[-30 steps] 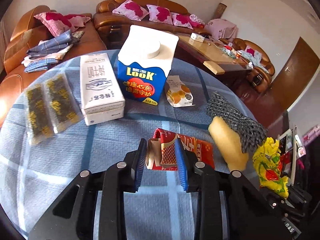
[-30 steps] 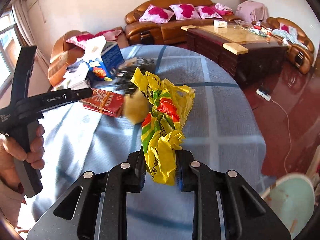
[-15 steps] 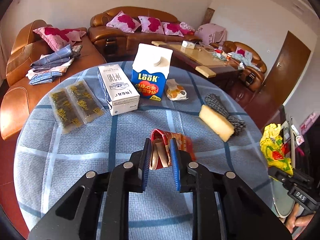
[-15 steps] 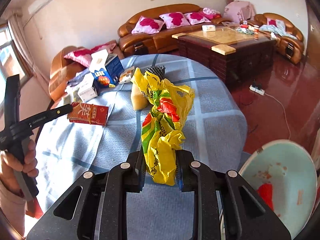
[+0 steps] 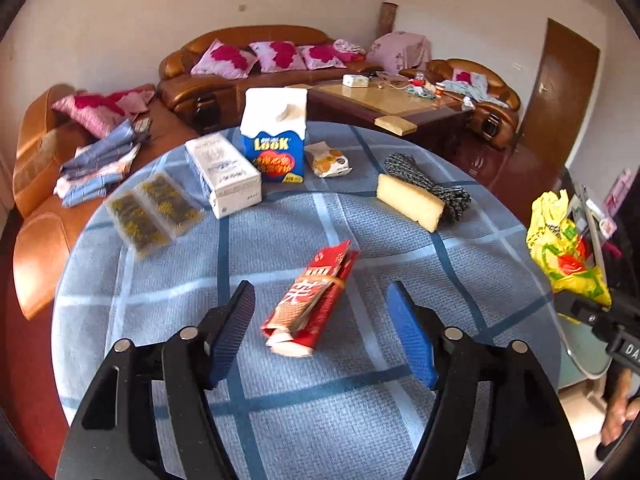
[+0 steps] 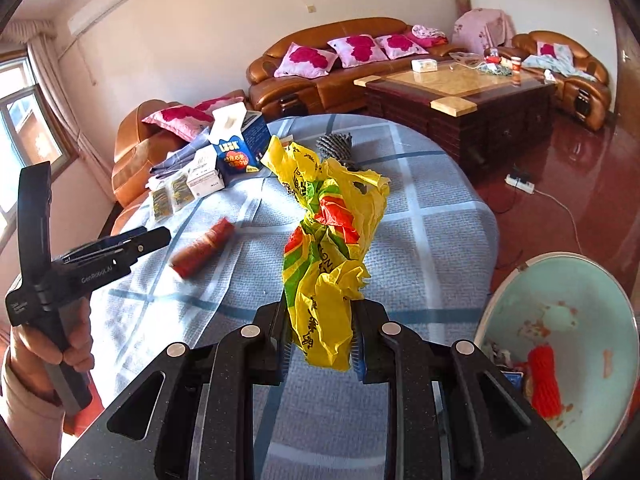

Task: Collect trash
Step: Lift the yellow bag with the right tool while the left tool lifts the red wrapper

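Left gripper (image 5: 320, 332) has just been opening its jaws, and they stand wide now with the red packet (image 5: 310, 304) between them but not touching either pad. It looks blurred, so my guess is it slipped loose onto the blue checked tablecloth (image 5: 160, 300) short of the bin. Further left on the table are the two clear sachets (image 5: 150, 210), the white box (image 5: 224, 174) and the blue LOOK carton (image 5: 276, 140), well apart from the packet.

Moving right, the sponge with the dark scrubber (image 5: 420, 196) sits near the table's far right side. Right gripper (image 6: 320, 344) is clamped on the crumpled yellow plastic bag (image 6: 328, 248), held above the table edge. The pale green bin (image 6: 560, 344) is just off to its right, with something red already inside.

If I were doing this: swing the bag fully over the bin's mouth before letting go, since it's light and could drift. Then re-grab the packet across its narrow side, squarely.
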Motion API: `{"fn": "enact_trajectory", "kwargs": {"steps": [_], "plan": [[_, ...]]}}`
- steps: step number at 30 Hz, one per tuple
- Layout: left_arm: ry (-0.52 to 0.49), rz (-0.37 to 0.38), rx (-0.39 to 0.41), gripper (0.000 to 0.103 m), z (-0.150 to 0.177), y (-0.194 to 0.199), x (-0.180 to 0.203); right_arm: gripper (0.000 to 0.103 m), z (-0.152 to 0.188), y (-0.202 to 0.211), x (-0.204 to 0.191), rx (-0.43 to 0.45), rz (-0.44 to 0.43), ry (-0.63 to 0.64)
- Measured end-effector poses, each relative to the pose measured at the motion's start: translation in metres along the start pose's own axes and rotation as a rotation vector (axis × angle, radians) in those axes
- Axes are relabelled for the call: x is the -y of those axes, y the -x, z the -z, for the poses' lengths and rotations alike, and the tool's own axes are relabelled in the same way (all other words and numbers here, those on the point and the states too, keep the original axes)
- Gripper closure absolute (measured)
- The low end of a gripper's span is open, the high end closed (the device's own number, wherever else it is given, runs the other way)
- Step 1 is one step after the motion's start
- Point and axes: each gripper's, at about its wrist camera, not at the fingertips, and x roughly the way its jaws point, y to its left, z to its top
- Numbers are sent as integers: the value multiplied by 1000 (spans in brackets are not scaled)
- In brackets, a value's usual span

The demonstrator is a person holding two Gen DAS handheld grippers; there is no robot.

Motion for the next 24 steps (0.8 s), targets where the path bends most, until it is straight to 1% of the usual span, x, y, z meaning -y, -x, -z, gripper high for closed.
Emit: {"fn": "enact_trajectory", "kwargs": {"steps": [2,3,5,6,8,10,12,14,16,17,18,19,20,22,24], "plan": [[-59,-30,-6,35,-6,-13,5,79,0,3,4,5,13,-13],[-77,-43,-24,36,-9,-25,5,79,1,4,7,7,19,-23],[-75,-50,-79,36,-10,-46,3,79,2,8,11,11,30,-33],[-66,-52,-120,37,-8,-59,2,79,2,10,14,15,38,-37],[-59,-53,-151,37,-3,-69,2,79,4,16,18,20,43,-47],[-71,-62,-130,38,0,-68,4,79,7,20,23,23,49,-54],[-89,-51,-117,49,2,-65,9,79,9,22,26,21,54,-59],[-105,-56,-112,63,3,-61,13,79,10,22,27,19,56,-66],[-117,-52,-122,68,4,-56,14,79,11,25,25,27,45,-75],[-111,-41,-129,68,5,-54,13,79,12,27,23,34,40,-74],[-93,-12,-145,69,7,-51,10,79,12,29,23,39,39,-71],[-68,8,-167,66,10,-49,7,79,13,32,22,44,37,-68],[-53,10,-173,63,12,-49,6,79,14,34,20,48,34,-65],[-45,7,-168,62,16,-48,5,79,15,36,19,48,34,-64],[-46,6,-161,63,17,-47,6,79,16,40,18,51,37,-62]]}}
